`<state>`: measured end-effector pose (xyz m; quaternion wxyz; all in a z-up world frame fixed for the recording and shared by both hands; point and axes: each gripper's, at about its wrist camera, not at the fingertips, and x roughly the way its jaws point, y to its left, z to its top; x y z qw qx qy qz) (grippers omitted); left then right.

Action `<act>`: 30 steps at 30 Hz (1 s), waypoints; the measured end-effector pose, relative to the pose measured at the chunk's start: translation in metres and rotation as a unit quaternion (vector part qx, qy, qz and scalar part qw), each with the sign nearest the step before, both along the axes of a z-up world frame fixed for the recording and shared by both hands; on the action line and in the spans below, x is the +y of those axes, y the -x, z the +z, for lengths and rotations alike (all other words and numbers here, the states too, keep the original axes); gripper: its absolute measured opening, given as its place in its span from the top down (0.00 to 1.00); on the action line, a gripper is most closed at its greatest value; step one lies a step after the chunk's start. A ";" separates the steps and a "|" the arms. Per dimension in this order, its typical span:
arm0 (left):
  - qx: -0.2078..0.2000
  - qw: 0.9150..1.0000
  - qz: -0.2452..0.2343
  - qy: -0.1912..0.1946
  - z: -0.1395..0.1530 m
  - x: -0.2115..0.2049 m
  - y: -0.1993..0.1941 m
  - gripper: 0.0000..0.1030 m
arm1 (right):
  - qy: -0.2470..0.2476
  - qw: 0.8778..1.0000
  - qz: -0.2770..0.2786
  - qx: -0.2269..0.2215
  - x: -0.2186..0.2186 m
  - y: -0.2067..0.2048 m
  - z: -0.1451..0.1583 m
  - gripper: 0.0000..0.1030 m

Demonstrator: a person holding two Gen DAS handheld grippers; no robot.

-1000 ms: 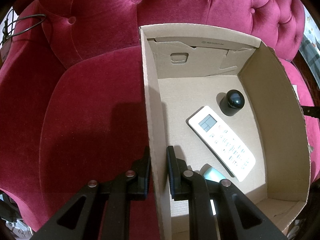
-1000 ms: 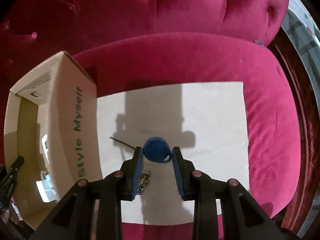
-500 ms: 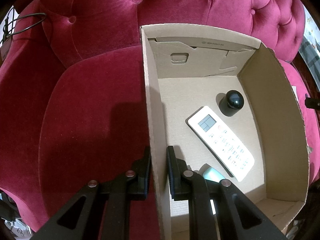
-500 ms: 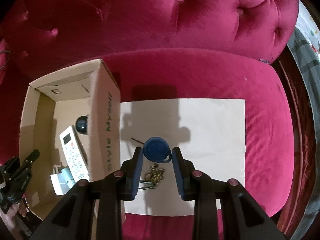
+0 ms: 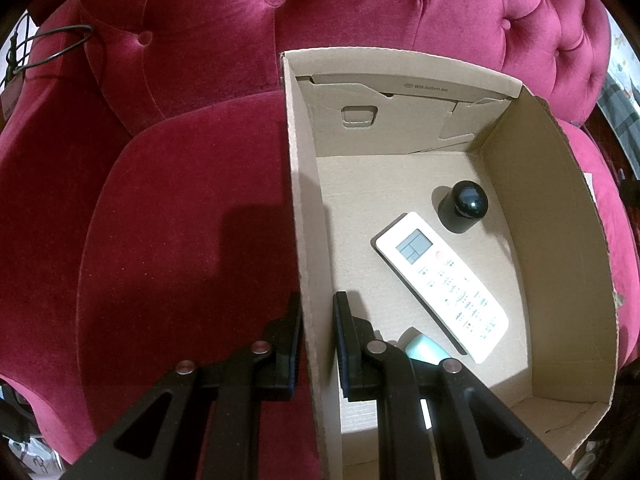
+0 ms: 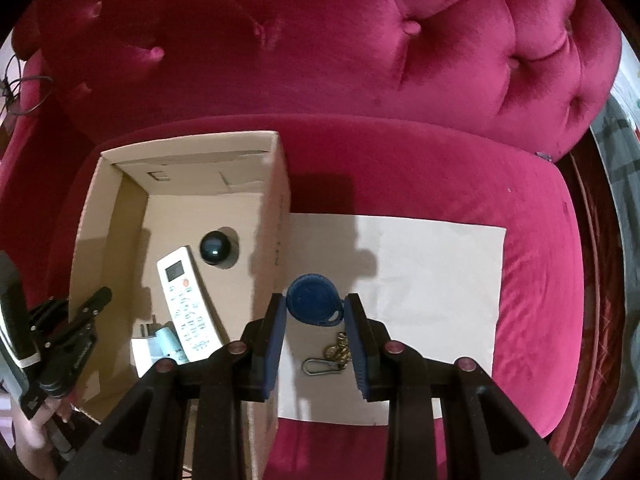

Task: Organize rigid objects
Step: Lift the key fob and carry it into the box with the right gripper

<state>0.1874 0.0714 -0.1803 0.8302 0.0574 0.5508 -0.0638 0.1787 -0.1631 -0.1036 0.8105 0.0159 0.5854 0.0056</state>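
On the red sofa (image 6: 400, 168) sits an open cardboard box (image 5: 560, 240). Inside the box lie a white remote (image 5: 442, 284), a black round knob (image 5: 466, 202) just beside it, and a pale plug (image 6: 160, 340) near the remote's lower end. The left gripper (image 5: 316, 320) pinches the box's left wall, one finger on each side. Beside the box, above a white paper sheet (image 6: 432, 280), the right gripper (image 6: 314, 312) squeezes a blue key tag (image 6: 314, 304). A small chain with keys (image 6: 332, 356) hangs from the tag.
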 end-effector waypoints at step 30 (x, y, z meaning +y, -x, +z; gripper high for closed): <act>0.001 1.000 0.000 0.002 0.003 0.001 0.000 0.85 | -0.042 0.996 0.079 0.016 0.096 0.002 -0.025 0.70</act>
